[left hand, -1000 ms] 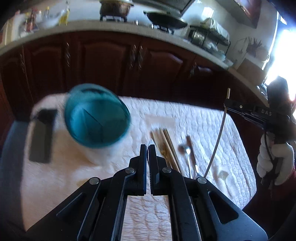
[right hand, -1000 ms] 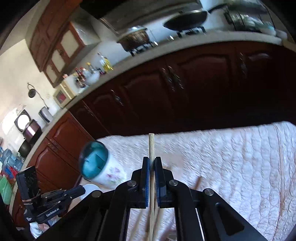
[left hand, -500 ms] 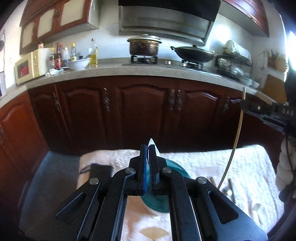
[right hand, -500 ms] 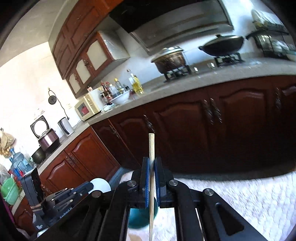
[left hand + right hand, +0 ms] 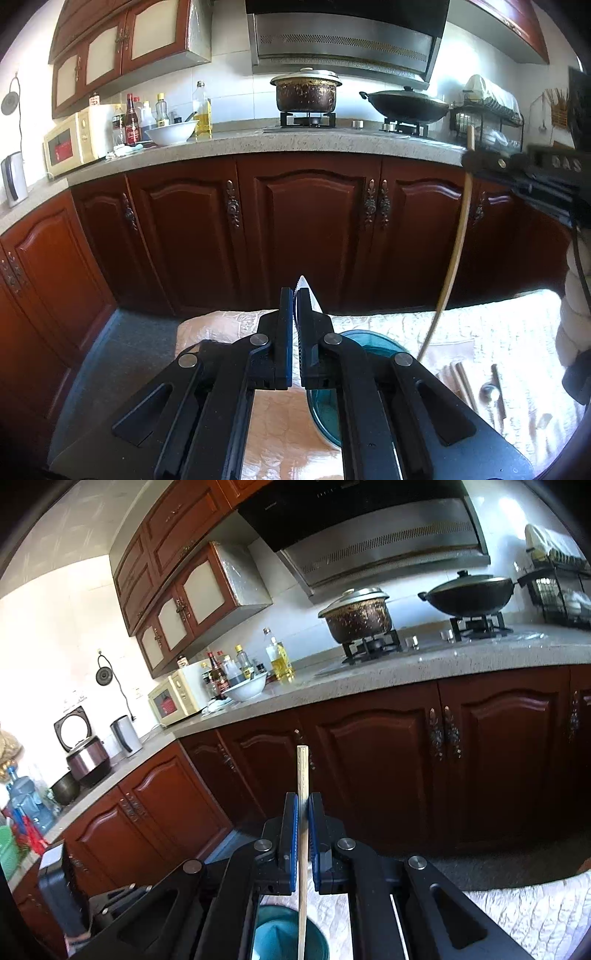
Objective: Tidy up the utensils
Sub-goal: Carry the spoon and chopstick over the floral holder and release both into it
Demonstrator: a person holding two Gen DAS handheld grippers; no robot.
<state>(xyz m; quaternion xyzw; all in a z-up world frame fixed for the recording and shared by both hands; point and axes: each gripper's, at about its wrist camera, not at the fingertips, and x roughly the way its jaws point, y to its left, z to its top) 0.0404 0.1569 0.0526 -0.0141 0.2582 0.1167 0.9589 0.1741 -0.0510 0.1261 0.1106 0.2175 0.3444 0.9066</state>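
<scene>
The right gripper (image 5: 303, 805) pinches a chopstick (image 5: 303, 849) near its top; its long axis runs vertically at lower centre, its lower end hanging over the teal cup (image 5: 280, 938). The left gripper (image 5: 294, 299) is pressed together, nipping the cup's rim (image 5: 369, 341).

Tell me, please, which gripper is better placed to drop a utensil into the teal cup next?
Right. The right gripper is shut on a chopstick hanging directly over the teal cup. The left gripper is shut beside the cup.
</scene>
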